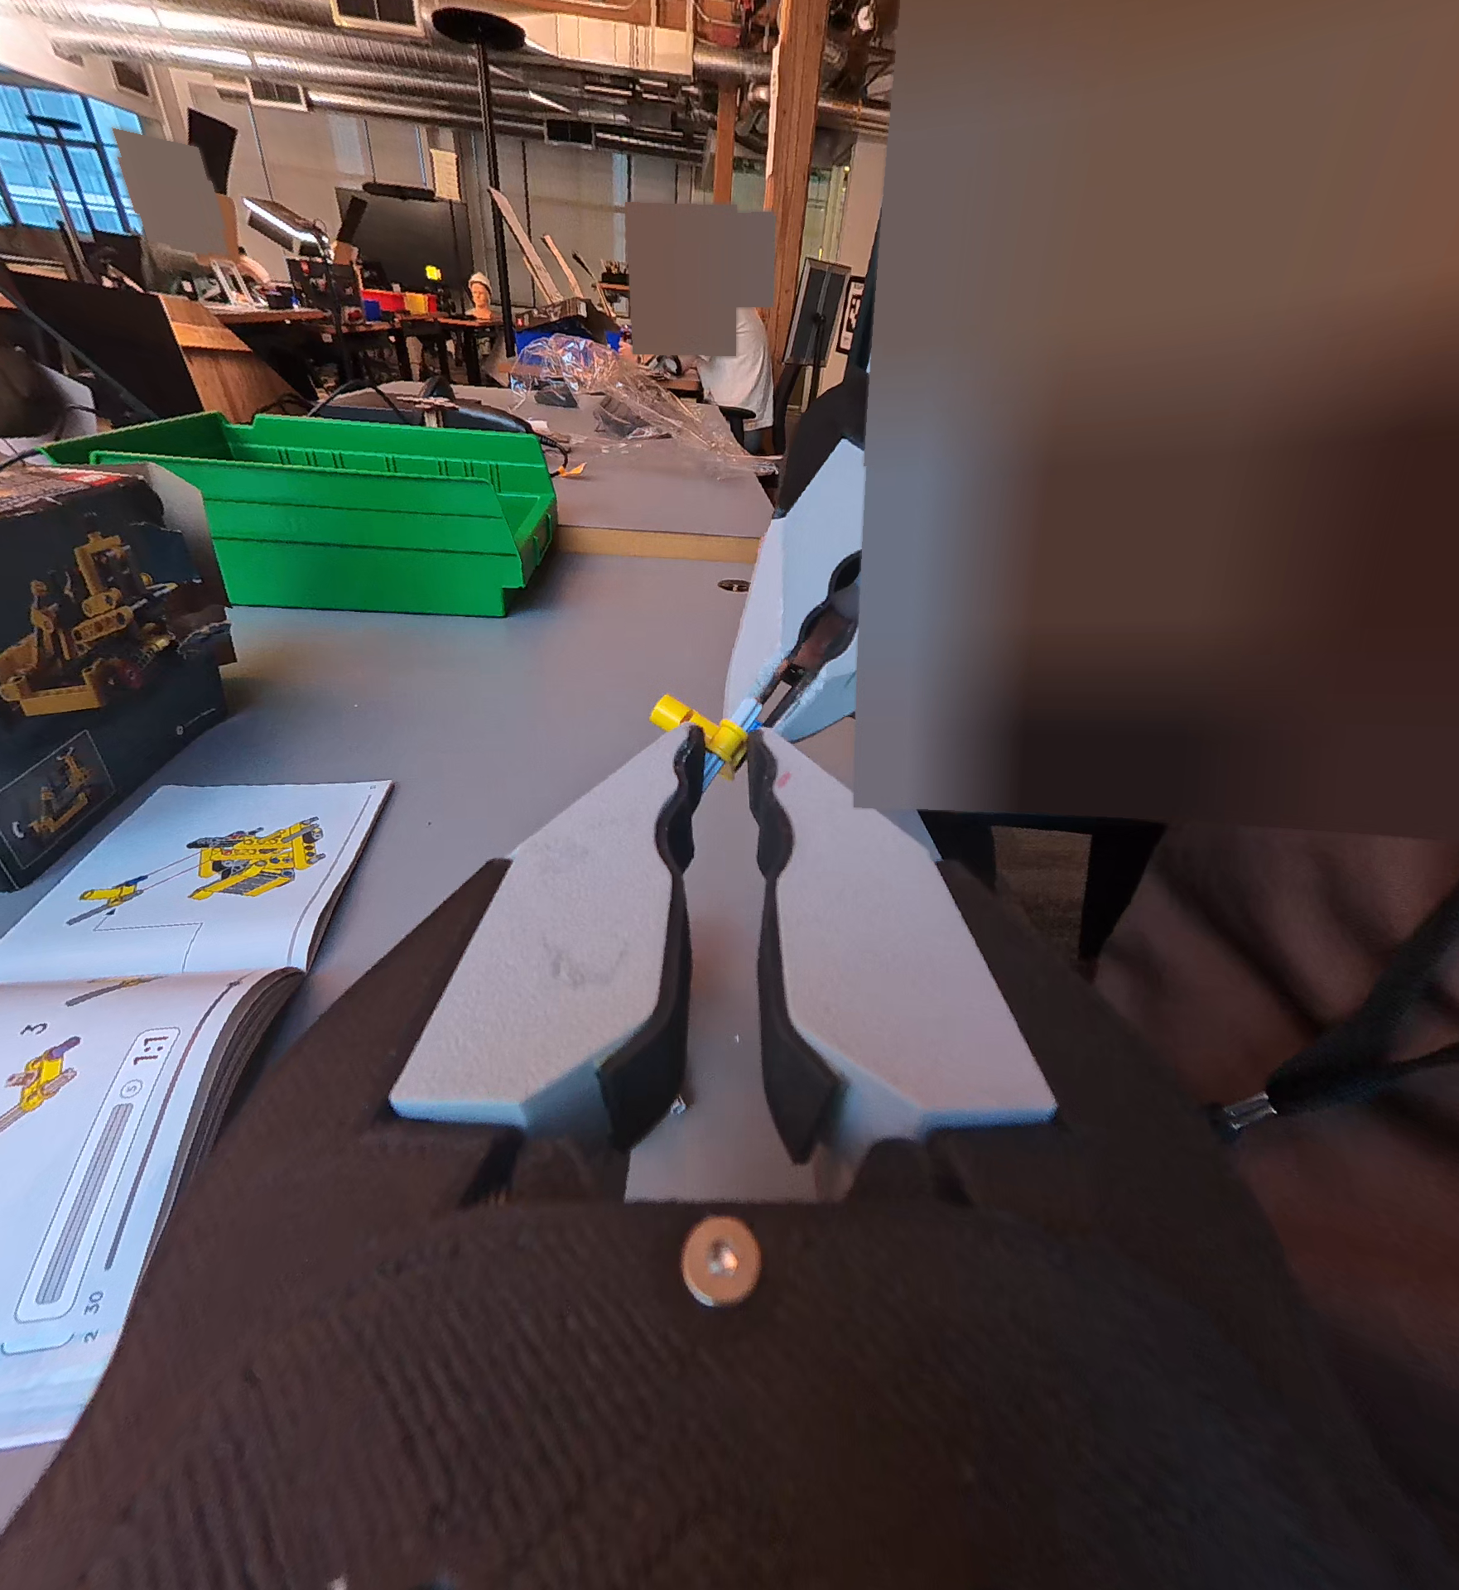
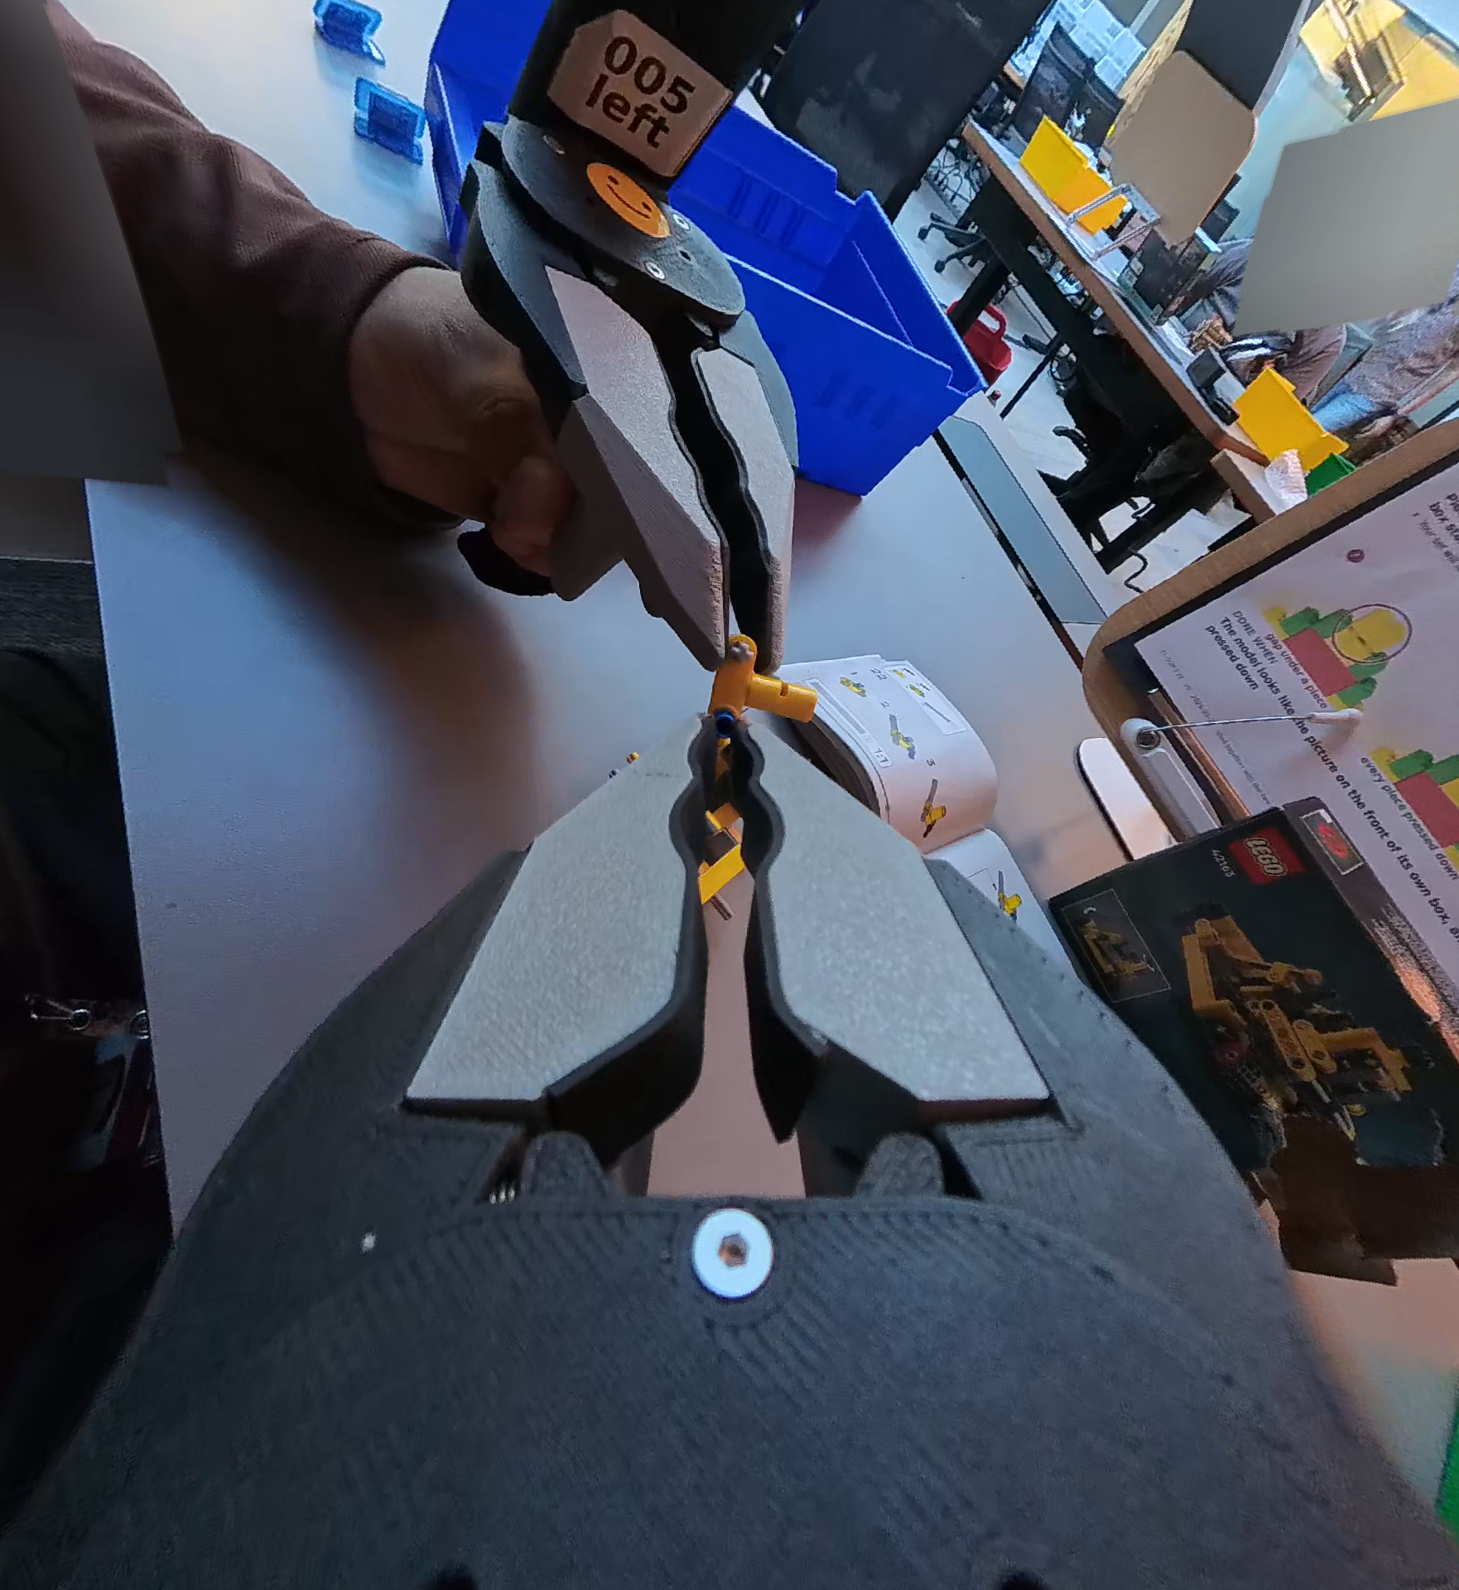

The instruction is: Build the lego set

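**Observer:** Where's the piece right now?

**Me:** In the air above the table, between my two tools. My left gripper [image 2: 739, 658] has its tips pinched on one end of the yellow connector [image 2: 752, 684], and my right gripper [image 2: 722, 740] is pressed together on a blue pin [image 2: 722, 727] that meets the connector from the other side. In the left wrist view the same connector [image 1: 700, 727] sits at the tips of the left gripper [image 1: 717, 748], with the right gripper's tips coming in from beyond it.

**Observer:** How will it handle?

**Me:** I judge it very light and stiff, hard smooth plastic. It won't bend, but it can twist or pop out of rubber pads if I push off-axis. It's small, so there's little surface to hold.

**Observer:** Where would you hold?

**Me:** On the connector's round barrel, across its width, leaving the hole free. The pin I'd keep by its far end, so the near half can seat.

**Observer:** Anything else nearby?

**Me:** The open instruction booklet [image 1: 150, 1015] lies near the table's front edge, the set's box [image 1: 64, 662] stands just behind it, and a green bin [image 1: 347, 525] sits farther back. More yellow parts [image 2: 722, 860] show under my right gripper; I can't tell whether they lie on the table.
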Demonstrator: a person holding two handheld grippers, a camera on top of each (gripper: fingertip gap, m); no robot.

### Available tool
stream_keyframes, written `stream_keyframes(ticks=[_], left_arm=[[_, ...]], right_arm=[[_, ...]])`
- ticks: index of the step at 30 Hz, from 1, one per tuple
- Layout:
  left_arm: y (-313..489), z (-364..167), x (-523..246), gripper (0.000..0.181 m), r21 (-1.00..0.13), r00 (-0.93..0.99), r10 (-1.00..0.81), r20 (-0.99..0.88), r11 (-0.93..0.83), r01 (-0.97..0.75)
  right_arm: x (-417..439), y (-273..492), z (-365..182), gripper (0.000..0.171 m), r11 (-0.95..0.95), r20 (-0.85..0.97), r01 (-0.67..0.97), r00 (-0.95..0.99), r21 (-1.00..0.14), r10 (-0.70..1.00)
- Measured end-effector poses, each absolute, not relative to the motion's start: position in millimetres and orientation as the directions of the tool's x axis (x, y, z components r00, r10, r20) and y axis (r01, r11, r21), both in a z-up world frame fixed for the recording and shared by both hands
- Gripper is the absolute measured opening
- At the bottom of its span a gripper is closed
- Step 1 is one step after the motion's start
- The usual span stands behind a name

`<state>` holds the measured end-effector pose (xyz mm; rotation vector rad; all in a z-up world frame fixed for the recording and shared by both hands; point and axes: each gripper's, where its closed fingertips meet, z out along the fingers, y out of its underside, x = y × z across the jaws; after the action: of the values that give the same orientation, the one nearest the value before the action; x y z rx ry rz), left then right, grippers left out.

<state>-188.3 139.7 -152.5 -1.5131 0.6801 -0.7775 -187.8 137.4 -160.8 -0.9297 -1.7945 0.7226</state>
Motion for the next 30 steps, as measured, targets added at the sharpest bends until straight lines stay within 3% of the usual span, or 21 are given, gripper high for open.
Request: stream_keyframes(ticks=[7,10,17,25,30], left_arm=[[135.6,-147.3,-185.5,0.008,-0.992,0.554,-0.824,0.121,-0.109,0.054],[132.8,-152.6,-180.1,0.008,-0.986,0.52,-0.84,0.155,-0.162,0.032],[127.2,-152.8,-185.4,0.008,-0.884,0.308,-0.829,0.467,-0.435,0.169],[109.4,-160.4,-176.2,0.008,-0.815,0.155,-0.8,0.579,-0.567,0.118],[98.9,-165.6,-173.2,0.008,-0.8,0.097,-0.794,0.599,-0.596,0.066]], right_arm=[[-186.0,131.7,-154.8,0.0,0.493,0.428,0.214,-0.289,-0.843,0.857],[-179.9,130.5,-159.7,0.002,0.593,0.513,0.216,-0.332,-0.776,0.792],[-168.6,124.7,-162.1,0.012,0.734,0.618,0.171,-0.435,-0.658,0.655],[-175.8,103.1,-168.4,0.007,0.766,0.601,0.112,-0.553,-0.633,0.577],[-169.7,85.4,-166.1,0.001,0.737,0.548,0.049,-0.636,-0.674,0.543]])
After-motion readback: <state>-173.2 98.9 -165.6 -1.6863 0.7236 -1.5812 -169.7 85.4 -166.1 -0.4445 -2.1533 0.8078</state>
